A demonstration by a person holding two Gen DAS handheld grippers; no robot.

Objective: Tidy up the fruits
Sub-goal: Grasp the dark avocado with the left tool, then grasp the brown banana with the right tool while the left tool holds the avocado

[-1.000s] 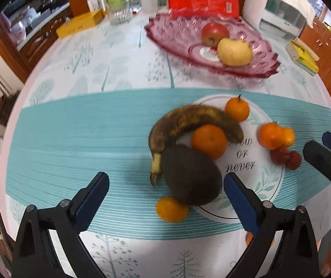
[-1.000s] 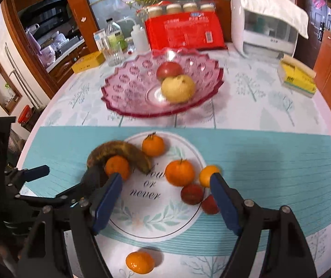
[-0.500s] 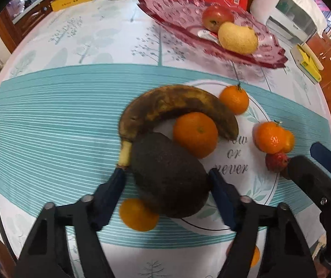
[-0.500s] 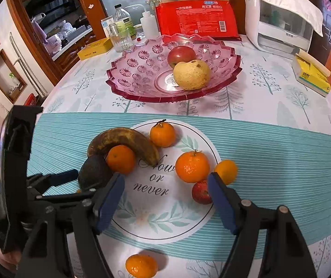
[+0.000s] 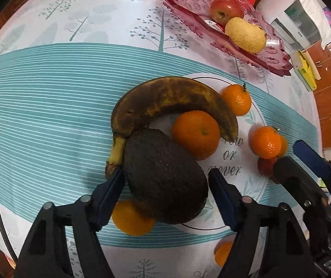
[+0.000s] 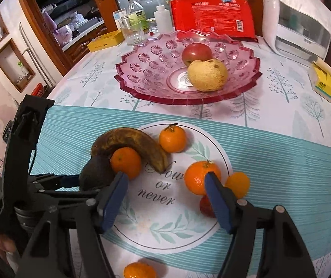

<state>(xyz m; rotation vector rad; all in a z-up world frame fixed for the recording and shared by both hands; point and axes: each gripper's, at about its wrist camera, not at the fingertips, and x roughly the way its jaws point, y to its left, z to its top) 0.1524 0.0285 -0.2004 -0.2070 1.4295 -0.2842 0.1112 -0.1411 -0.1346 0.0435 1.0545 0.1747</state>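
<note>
1. We see the avocado (image 5: 165, 180) lying on the teal-striped tablecloth (image 5: 38, 97) at the left edge of the printed white circle (image 6: 172, 227), its far end touching the stem end of the overripe banana (image 5: 170, 99).
2. Our left gripper (image 5: 165, 183) straddles the avocado with its blue pads on either side; the jaws stand apart and we cannot tell whether the pads touch the skin.
3. A mandarin (image 5: 196, 134) sits in the curve of the banana, touching the avocado; another mandarin (image 5: 237, 99) lies just beyond the banana's tip.
4. A small mandarin (image 5: 130, 217) lies partly under the near side of the avocado, by the left pad.
5. Our right gripper (image 6: 165, 197) hovers open over the printed circle; its right finger (image 6: 216, 199) crosses in front of a larger mandarin (image 6: 198, 176), beside a smaller orange fruit (image 6: 238, 184) and a red fruit (image 6: 206, 206).
6. One more mandarin (image 6: 138, 270) lies near the table's front edge.
7. Further back, the pink glass bowl (image 6: 151, 69) holds a red apple (image 6: 196, 52) and a yellow pear (image 6: 208, 75), touching each other.
</note>
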